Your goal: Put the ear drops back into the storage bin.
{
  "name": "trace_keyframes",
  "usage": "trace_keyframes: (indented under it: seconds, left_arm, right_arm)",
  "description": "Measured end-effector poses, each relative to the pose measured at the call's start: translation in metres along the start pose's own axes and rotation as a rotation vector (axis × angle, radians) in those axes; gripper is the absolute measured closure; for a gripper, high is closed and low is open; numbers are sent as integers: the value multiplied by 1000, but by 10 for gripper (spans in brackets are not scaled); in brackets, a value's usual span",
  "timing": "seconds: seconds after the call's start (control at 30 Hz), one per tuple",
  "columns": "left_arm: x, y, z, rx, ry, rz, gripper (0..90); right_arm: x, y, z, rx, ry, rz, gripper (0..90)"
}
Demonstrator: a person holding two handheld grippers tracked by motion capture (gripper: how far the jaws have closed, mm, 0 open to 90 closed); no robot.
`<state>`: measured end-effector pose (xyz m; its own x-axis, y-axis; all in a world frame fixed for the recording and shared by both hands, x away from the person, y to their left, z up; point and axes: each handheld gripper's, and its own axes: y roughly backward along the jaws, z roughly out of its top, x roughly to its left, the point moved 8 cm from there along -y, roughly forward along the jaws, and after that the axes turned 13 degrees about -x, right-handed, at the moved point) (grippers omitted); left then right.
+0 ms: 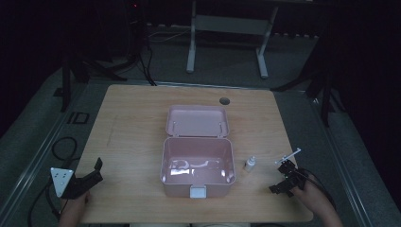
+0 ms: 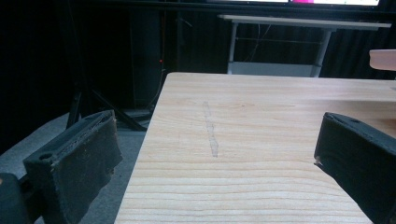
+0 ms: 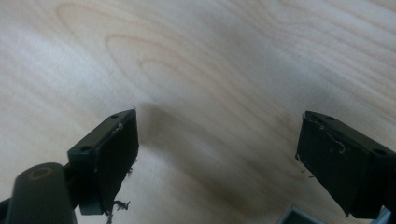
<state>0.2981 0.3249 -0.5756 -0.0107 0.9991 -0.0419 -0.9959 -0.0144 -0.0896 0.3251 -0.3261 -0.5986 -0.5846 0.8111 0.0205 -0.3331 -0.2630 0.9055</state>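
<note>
The pink box [image 1: 197, 166] stands open in the middle of the counter [image 1: 132, 123], with its lid [image 1: 197, 121] laid back flat on the far side, and the inside of the box looks empty. Just to the right of the box, on the bare wood, stands a small white bottle [image 1: 250, 163], upright and not touching the box wall. The right hand-held gripper [image 1: 285, 177] is to the right of the box, a little beyond the bottle and nearer to the person; its jaws stand wide apart with nothing between them, and in the right gripper view there is only wood grain under them. The left hand-held gripper [image 1: 90, 177] rests to the left of the box, near the front left corner of the counter, and its jaws are also apart and empty. I judge that the step in hand is to take the bottle and put it into the box. To do this well, the right one should come to the bottle from its own side, low and level, so that the two pads close on the body of the bottle and not on the narrow cap. The bottle is light and can tip, so the closing should be slow. The left one can wait beside the box, ready to steady it.
</note>
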Motion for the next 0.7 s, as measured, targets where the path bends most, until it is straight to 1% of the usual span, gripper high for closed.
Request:
trace_keyframes:
  seconds: [0.17,0.3,0.37,0.5,0.6,0.7]
  left_arm:
    - [0,0,0,1,1,1,4]
    - [0,0,0,0,0,1,4]
    - [0,0,0,0,0,2,4]
    - [0,0,0,0,0,1,4]
    - [0,0,0,0,-2,2,4]
    - [0,0,0,0,-2,2,4]
  right_arm:
    - [2,7,-2,94,40,26,129]
    - [5,12,-3,175,51,60,131]
    - [7,14,-5,229,76,77,141]
    - [9,17,-7,297,122,96,154]
    - [13,18,-4,303,140,122,155]
    - [15,19,1,298,148,128,155]
